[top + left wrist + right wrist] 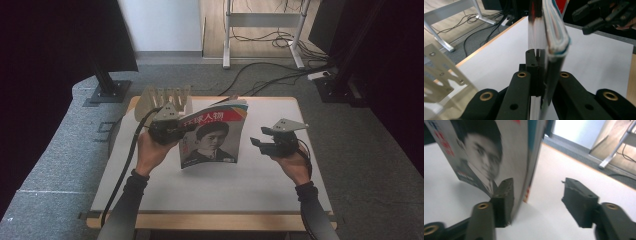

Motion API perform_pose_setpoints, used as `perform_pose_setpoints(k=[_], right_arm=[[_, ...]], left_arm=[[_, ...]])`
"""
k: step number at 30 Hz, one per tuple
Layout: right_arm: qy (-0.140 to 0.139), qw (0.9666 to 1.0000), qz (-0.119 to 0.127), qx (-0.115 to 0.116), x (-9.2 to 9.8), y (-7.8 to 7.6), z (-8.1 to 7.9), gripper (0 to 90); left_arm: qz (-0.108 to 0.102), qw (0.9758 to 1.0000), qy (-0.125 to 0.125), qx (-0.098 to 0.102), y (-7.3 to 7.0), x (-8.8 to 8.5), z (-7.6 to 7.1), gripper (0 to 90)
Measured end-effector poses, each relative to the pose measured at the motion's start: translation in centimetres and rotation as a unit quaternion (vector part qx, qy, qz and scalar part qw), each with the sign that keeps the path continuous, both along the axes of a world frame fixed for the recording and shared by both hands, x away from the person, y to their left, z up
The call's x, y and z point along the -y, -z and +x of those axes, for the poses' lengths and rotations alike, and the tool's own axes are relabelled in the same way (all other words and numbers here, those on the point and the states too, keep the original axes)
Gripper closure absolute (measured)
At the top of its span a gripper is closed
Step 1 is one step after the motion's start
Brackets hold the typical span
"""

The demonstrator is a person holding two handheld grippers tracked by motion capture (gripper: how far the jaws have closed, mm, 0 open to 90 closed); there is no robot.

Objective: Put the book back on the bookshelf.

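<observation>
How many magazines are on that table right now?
1. The magazine stands upright near the table's middle, its edge clamped in the left gripper; the open right gripper sits beside it. The wooden rack behind looks empty.

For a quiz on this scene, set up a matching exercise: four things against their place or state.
1 left gripper
2 right gripper
3 magazine
4 wooden rack

a jaws open, nothing gripped
b stands at the table's far left edge
c held upright above the table
d shut on a page edge

Pairs: 1-d, 2-a, 3-c, 4-b
</observation>
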State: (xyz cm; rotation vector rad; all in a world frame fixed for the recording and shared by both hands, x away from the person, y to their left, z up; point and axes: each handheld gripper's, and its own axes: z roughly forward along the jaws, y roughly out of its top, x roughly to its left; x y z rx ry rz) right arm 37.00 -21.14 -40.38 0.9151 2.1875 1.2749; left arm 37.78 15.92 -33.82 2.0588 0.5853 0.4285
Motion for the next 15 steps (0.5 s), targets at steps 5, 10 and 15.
perform_pose_setpoints(k=[5,10,15], right_arm=[[0.008,0.9999,-0.005,-0.011,0.4,1.6,-0.2,26.8],[0.016,0.9995,-0.011,-0.025,0.7,2.9,-0.4,20.1],[0.017,0.9988,-0.019,-0.042,0.8,4.4,-0.7,14.4]], left_arm=[[-0.004,0.9999,-0.010,-0.005,-0.4,-1.2,-0.1,86.9],[-0.006,0.9998,-0.019,-0.009,-1.0,-2.1,-0.3,86.9],[-0.005,0.9995,-0.027,-0.018,-1.3,-3.0,-0.4,86.9]])
